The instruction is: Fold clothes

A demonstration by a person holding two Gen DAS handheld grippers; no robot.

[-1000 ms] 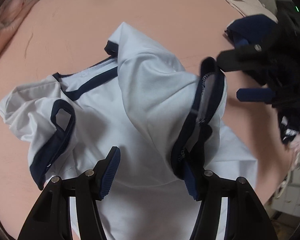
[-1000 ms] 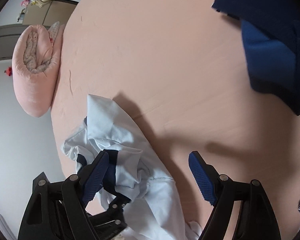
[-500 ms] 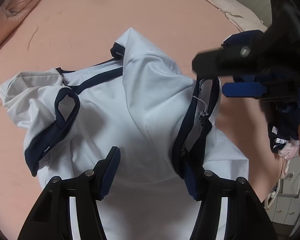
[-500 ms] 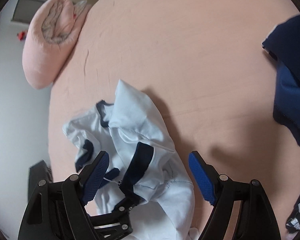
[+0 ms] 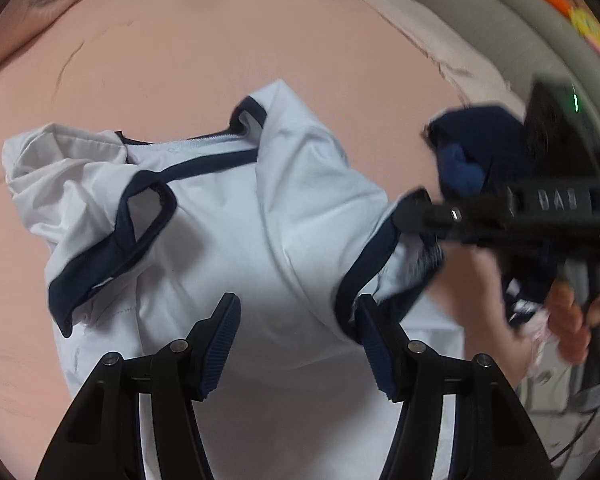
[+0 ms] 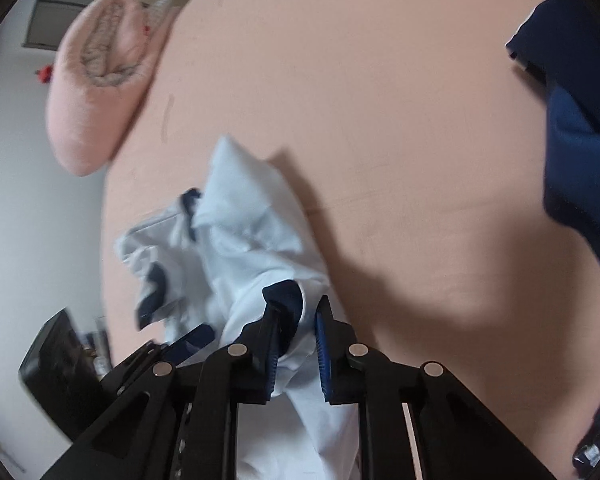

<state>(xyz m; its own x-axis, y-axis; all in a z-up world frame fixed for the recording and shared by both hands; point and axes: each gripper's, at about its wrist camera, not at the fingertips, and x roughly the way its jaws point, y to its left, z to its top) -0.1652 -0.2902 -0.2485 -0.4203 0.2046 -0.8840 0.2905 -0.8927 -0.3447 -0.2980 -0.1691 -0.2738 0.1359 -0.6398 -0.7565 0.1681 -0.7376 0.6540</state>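
**A:** Two grippers over one shirt. Start from the left side: what is there?

**B:** In the left wrist view, a pink bed sheet fills the frame, with a pink rolled blanket at its far left edge in the right wrist view. The white shirt with navy trim lies crumpled on the sheet. Its left sleeve is folded over on itself, navy cuff showing.

**A:** And the left gripper?

**B:** Low over the body of the shirt, fingers spread wide. White cloth lies between them, but they are not closed on it. The right finger sits against the navy edge of the other sleeve opening.

**A:** Further right?

**B:** The right gripper comes in from the right side. In its own view the two blue pads have narrowed onto a bunch of white fabric and the navy cuff, pinching the shirt there. Part of a hand shows behind it, blurred.

**A:** Anything past that?

**B:** A dark blue garment lies on the sheet to the right, well apart from the shirt.
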